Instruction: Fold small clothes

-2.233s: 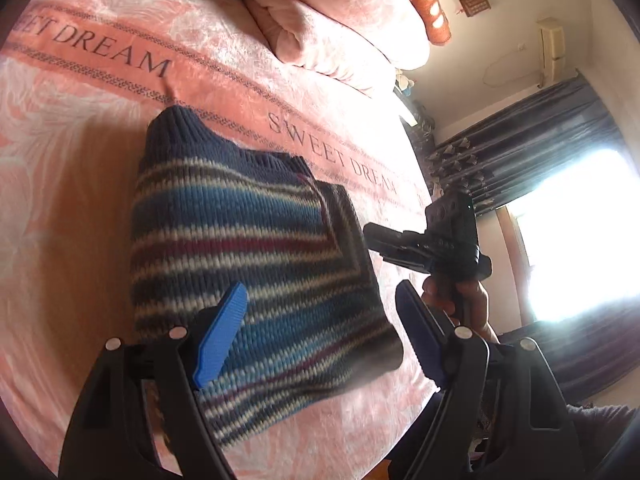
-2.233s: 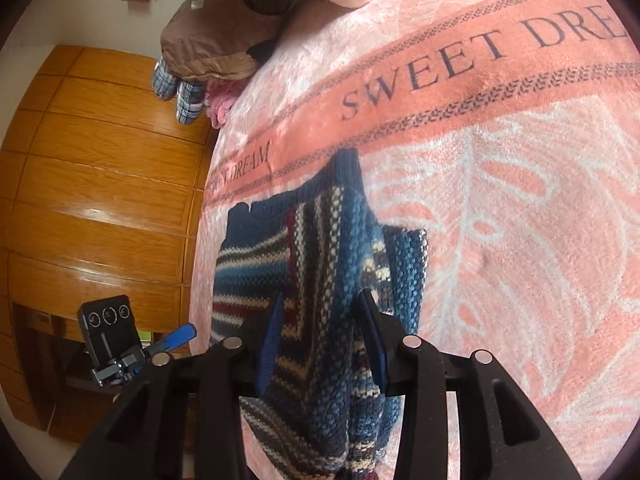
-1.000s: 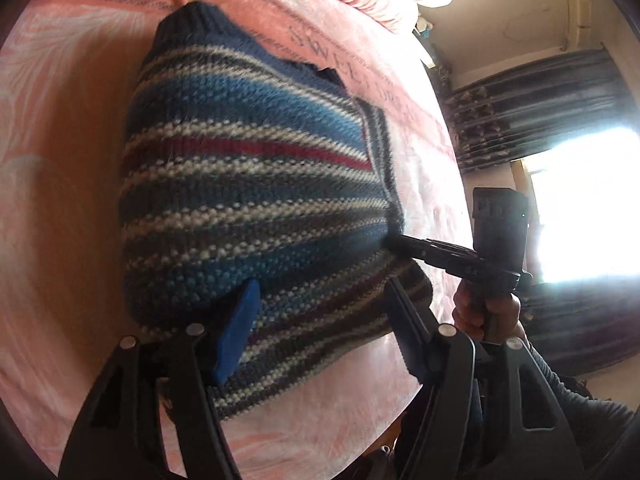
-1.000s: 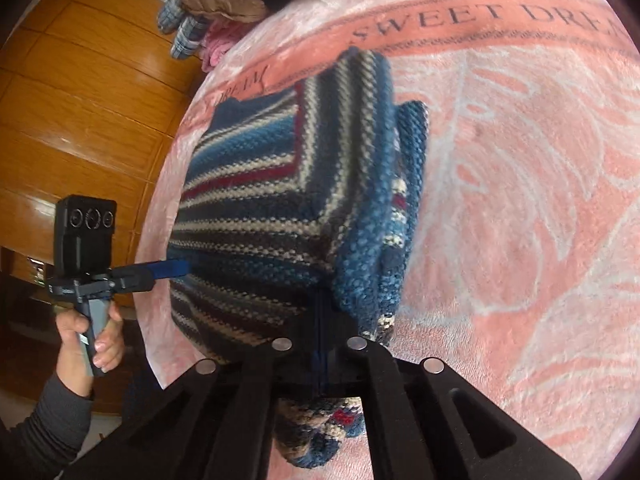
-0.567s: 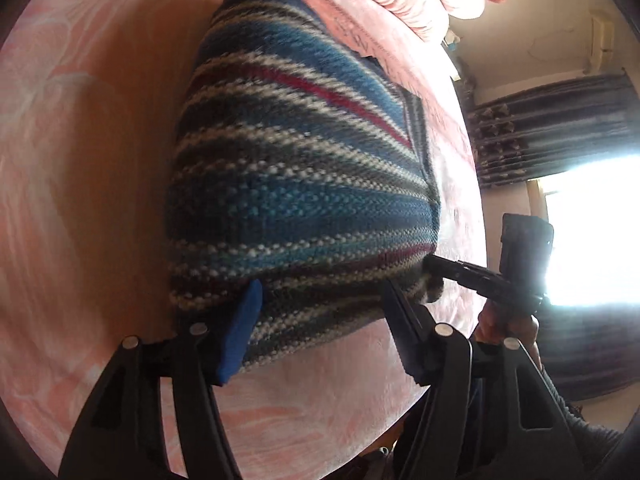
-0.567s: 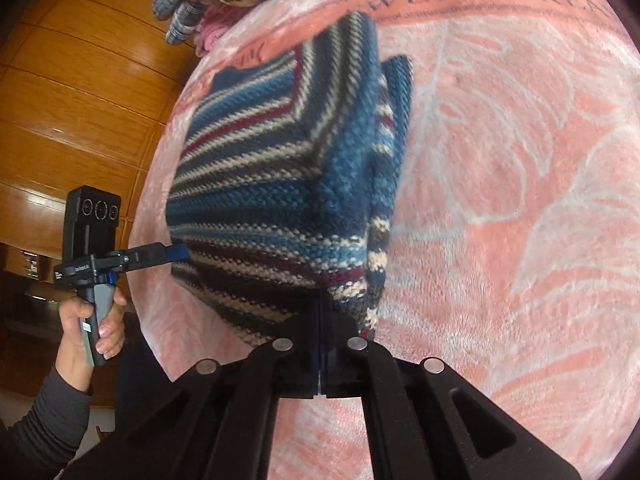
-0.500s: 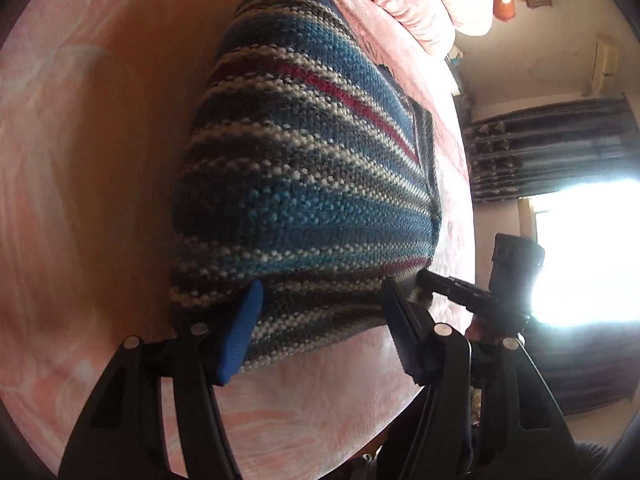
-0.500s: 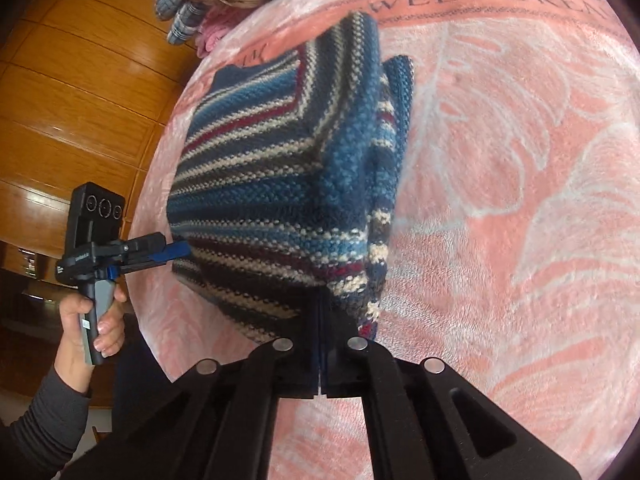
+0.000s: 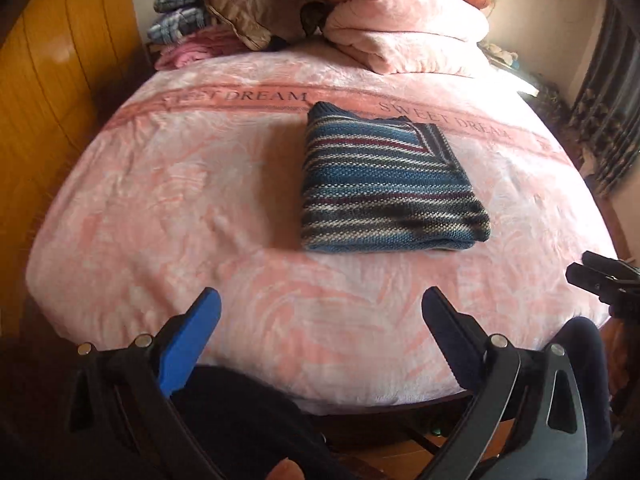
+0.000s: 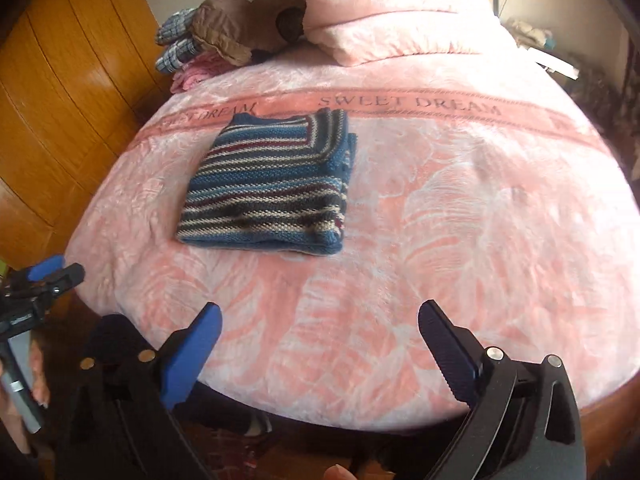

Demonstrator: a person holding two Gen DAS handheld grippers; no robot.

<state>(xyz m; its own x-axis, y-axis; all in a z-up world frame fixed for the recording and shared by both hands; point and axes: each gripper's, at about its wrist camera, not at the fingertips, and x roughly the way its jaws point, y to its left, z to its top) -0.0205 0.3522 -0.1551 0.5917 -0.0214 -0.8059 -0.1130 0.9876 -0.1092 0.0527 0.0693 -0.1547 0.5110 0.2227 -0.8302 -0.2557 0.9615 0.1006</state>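
Your left gripper [image 9: 320, 316] has its jaws spread wide and holds nothing; your right gripper [image 10: 320, 330] is the same, released and empty. Ahead of both pairs of jaws, well apart from them, the folded knitted sweater striped in blue, white and maroon [image 9: 384, 184] lies flat on the pink plush bed blanket printed with "SWEET DREAM" [image 9: 180, 200]. From the left jaws it sits slightly right of centre; from the right jaws, ahead and to the left. Beyond it, pink folded bedding [image 9: 408, 36] lies at the bed's far end.
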